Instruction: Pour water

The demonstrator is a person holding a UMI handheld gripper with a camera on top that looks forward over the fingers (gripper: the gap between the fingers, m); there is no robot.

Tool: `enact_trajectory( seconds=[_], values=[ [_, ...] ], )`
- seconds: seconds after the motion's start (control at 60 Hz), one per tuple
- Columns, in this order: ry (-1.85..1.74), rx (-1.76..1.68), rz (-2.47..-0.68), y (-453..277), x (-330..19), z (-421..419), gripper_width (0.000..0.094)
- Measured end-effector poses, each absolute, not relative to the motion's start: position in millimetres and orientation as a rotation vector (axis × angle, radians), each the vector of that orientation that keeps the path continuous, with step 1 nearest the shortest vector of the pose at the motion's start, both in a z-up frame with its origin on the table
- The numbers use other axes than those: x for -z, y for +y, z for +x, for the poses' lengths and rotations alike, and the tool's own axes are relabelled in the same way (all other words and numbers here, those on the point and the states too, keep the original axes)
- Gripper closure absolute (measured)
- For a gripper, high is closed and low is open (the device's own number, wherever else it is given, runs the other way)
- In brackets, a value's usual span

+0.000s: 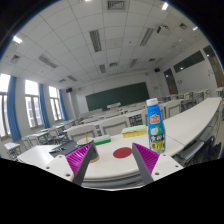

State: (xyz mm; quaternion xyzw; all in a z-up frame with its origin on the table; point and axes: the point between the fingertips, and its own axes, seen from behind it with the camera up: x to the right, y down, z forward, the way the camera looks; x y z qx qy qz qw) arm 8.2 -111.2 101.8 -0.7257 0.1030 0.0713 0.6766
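Note:
A bottle (154,125) with a blue cap and a white, blue and green label stands upright on the white table (110,168), just beyond my right finger. My gripper (111,165) is open and empty. Its magenta pads (78,160) stand wide apart over the table. A red round mark (122,153) lies on the table between the fingers, a little ahead. A small tan object (92,153) sits by the left finger's tip; I cannot tell what it is.
A green and yellow block (103,142) and a yellow block (133,132) lie on the table beyond the red mark. Rows of desks (60,132) fill the classroom behind, with a green blackboard (115,97) on the far wall and windows (30,103) at the left.

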Motion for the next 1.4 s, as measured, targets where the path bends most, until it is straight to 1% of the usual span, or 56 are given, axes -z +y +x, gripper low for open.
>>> enact_trajectory(
  seconds=[0.117,0.133,0.15,0.167,0.25,0.267,0.3,0.333,0.417,0.6,0.683,0.7,0.733,0.767,0.783,0.833,0.933,0.95,1.033,1.133,1.167,1.233,1.333,1.35,1.4],
  values=[
    [0.263,-0.119,-1.628,-109.7,-101.7,25.5,0.01],
    [0.268,-0.113,-1.633,-114.9,-114.9,23.8,0.0099],
    [0.27,-0.107,-1.636,-115.7,-116.0,27.0,0.01],
    [0.269,-0.1,-1.634,-111.0,-106.4,33.9,0.0101],
    [0.281,-0.05,-1.643,-113.0,-110.0,52.7,0.0102],
    [0.284,-0.039,-1.64,-110.7,-103.9,60.6,0.0101],
    [0.3,-0.018,-1.644,-112.1,-113.0,71.6,0.01],
    [0.321,0.003,-1.647,-109.6,-113.4,81.8,0.0103],
    [0.404,0.023,-1.679,-93.0,-93.8,114.5,0.0102],
    [0.449,0.076,-1.729,-45.5,-78.9,164.0,0.0103],
    [0.48,0.076,-1.774,-20.2,-60.2,178.8,0.0107],
    [0.484,0.071,-1.772,-15.7,-60.4,180.4,0.0117],
    [0.482,0.061,-1.759,-7.2,-63.2,182.8,0.0166],
    [0.478,0.047,-1.76,-3.1,-64.5,184.5,0.025],
    [0.476,0.035,-1.758,0.5,-62.8,182.5,0.0312],
    [0.466,0.041,-1.749,1.6,-63.0,182.7,0.0326],
    [0.446,0.053,-1.731,4.9,-61.1,183.1,0.0432],
    [0.442,0.054,-1.728,3.7,-62.0,183.5,0.048],
    [0.405,0.092,-1.723,-0.5,-63.2,178.8,0.0523],
    [0.375,0.116,-1.749,0.1,-63.3,179.1,0.0526],
    [0.344,0.138,-1.765,4.9,-66.1,175.1,0.0526],
    [0.232,0.267,-1.763,2.2,-87.5,174.7,0.0526],
    [-0.058,0.618,-1.697,10.4,-135.7,154.5,0.0525],
    [-0.112,0.659,-1.687,5.1,-147.4,165.8,0.0525],
    [-0.256,0.833,-1.64,13.1,-166.6,132.0,0.0524]
  ],
)
